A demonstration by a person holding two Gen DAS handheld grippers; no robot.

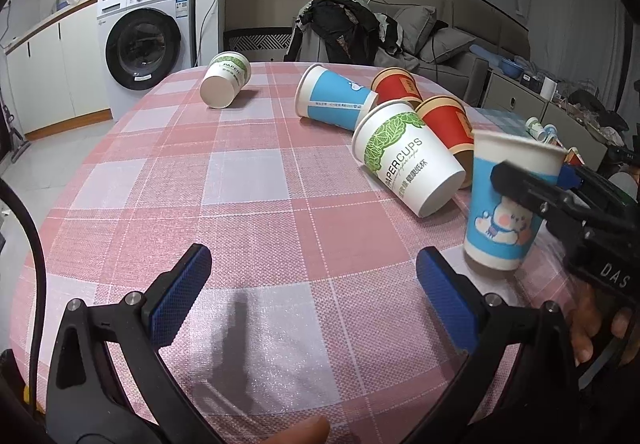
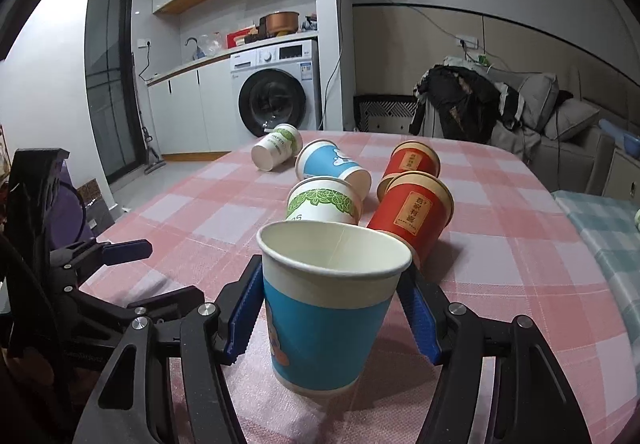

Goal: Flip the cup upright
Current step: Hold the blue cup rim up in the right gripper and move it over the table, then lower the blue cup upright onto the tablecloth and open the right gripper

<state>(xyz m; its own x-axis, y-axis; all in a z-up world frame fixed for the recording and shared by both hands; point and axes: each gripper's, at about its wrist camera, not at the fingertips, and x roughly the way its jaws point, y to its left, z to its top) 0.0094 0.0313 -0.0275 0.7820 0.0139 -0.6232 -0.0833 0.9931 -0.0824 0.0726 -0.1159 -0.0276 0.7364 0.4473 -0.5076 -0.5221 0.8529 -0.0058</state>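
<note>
The right gripper (image 2: 332,308) clasps the upright blue cup (image 2: 328,320); its empty inside shows only here. The left gripper (image 1: 312,296) gapes, seen fully in its own view.

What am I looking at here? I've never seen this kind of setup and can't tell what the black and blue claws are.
No machine: a person holds a two-finger tool in each hand, each carrying a camera looking along its fingers. The left tool is open over the pink checked tablecloth, holding nothing. The right tool has its blue pads at both sides of an upright blue cup, apparently gripping it. Behind it lie tipped cups: two green-leaf cups, another blue one, and two red ones.
</note>
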